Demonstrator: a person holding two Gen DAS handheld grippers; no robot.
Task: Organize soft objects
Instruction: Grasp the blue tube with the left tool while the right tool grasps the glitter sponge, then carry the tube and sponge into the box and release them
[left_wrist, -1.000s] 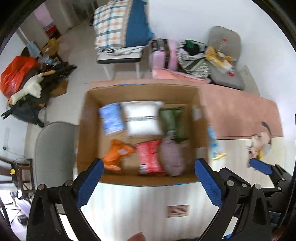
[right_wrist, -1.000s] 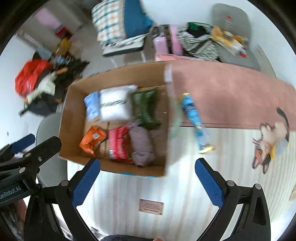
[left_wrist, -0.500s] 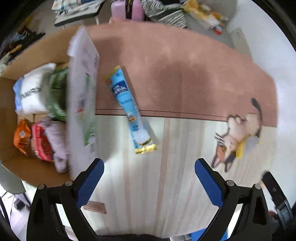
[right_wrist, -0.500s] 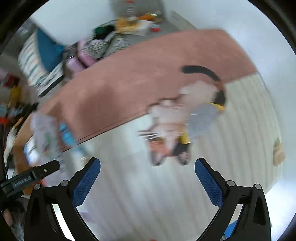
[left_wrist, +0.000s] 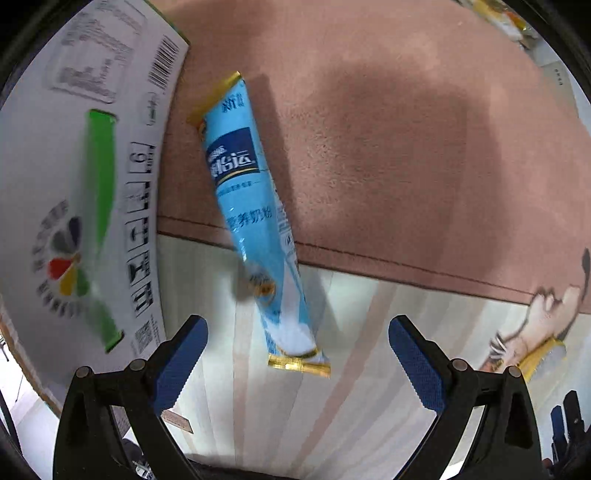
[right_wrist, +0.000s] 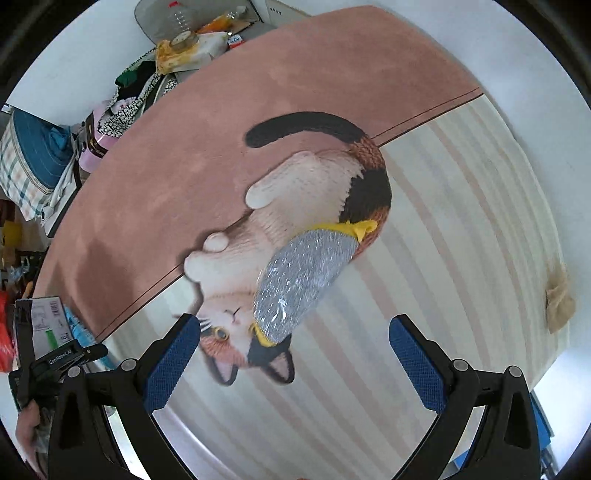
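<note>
Blue sachet (left_wrist: 258, 221) flat beside box (left_wrist: 74, 184), straddling rug (left_wrist: 388, 129) seam, left gripper (left_wrist: 295, 354) wide open, empty over its near end; silver pouch (right_wrist: 303, 280) mid-rug, right gripper (right_wrist: 291, 354) wide open, empty; pinch mid-body, not crimped ends.

Box flap (left_wrist: 85, 206) print smeared by blur, its left part cut by the frame; beside it, milk-powder sachet (left_wrist: 255, 221) small text unreadable, blurred mid-length.

Sachet (left_wrist: 258, 225) light blue, gold ends, navy label. Rug (left_wrist: 388, 129) dusty pink above cream stripes, calico cat print (right_wrist: 295, 236). Pouch (right_wrist: 299, 280) silver, yellow-tipped. Box flap (left_wrist: 74, 184) white, green stripe.
</note>
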